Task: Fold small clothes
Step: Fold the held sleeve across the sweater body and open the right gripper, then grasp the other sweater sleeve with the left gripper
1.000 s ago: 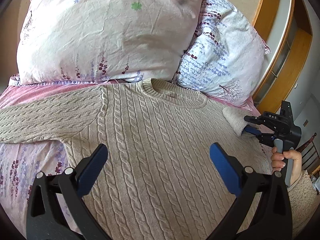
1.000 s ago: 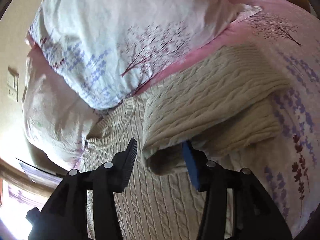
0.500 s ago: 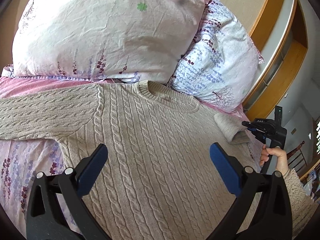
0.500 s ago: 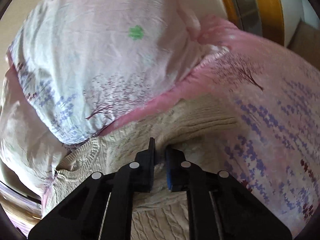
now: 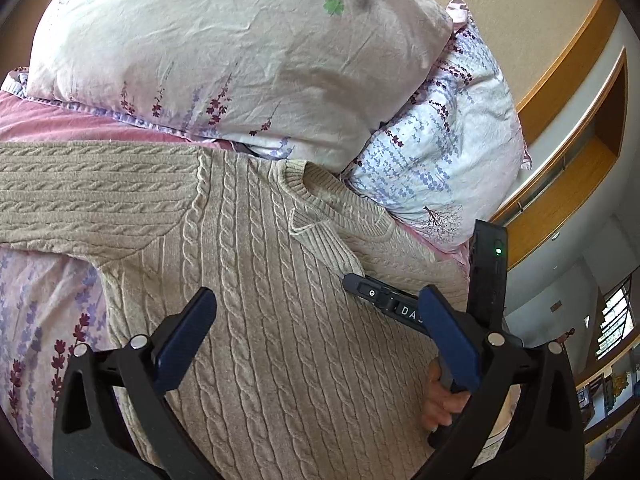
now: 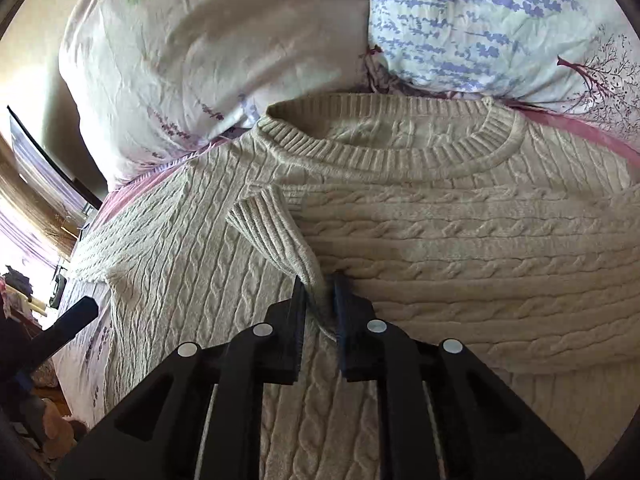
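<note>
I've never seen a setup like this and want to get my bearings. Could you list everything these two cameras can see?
sweater: one, beige cable knit, flat on the bed, collar toward the pillows
cuff: one, beige ribbed, sleeve end folded across the sweater's chest, pinched in the right tongs
pillows: two, a pale floral one and a white one with lilac sprigs, at the head of the bed
sheet: one, pink with purple flowers, under the sweater
shelf: one, wooden, on the wall at right
left tongs: one, black with blue pads, open above the sweater
right tongs: one, black, jaws opening, cuff between them
hand: one, gripping the right tongs' handle
</note>
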